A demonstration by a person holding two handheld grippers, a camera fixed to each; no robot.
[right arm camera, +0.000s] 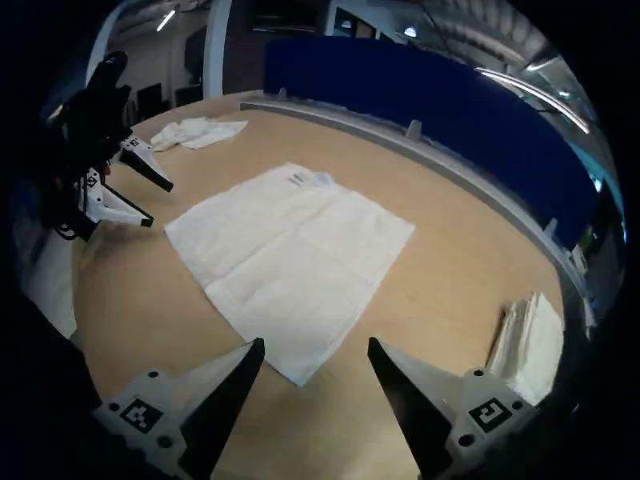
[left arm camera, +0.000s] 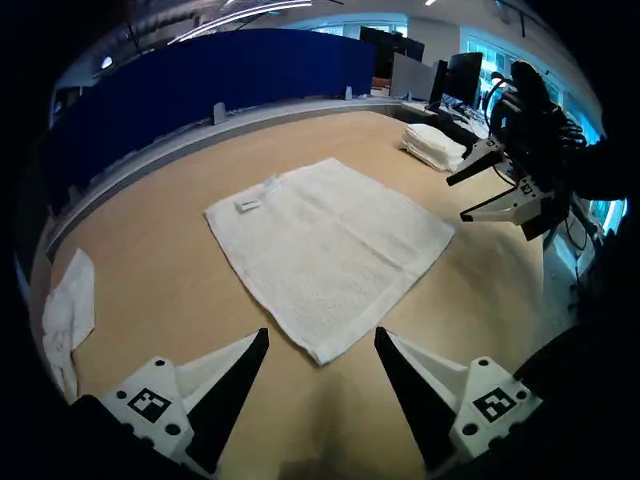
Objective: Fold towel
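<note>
White square terry towel [left arm camera: 328, 248] lies flat and unfolded in the middle of the light wood tabletop [left arm camera: 160, 280], turned like a diamond w/ one corner pointing at each gripper. A small label tag [left arm camera: 248, 205] sits near its far-left corner in the left gripper view.

Left gripper [left arm camera: 320, 330] has its black-tipped fingers spread wide w/ nothing btwn them but the towel's near corner, which lies just ahead of the tips. Can't tell whether the tips touch the cloth.

Right gripper [right arm camera: 314, 342] is likewise spread wide and holds nothing. The towel's [right arm camera: 288, 256] opposite corner lies just beyond its tips. In the left gripper view it shows at the far right, beside the towel's right corner, fingers apart, held by a dark-gloved hand [left arm camera: 536, 120].

Other things on the table, all well apart from the towel:
- Stack of folded white towels [left arm camera: 432, 146], far right in the left gripper view.
- Crumpled white cloth [left arm camera: 68, 316], near the left edge in that view.

A dark blue partition panel [left arm camera: 200, 80] runs along the table's far side, w/ black monitors [left arm camera: 464, 76] at its right end.
</note>
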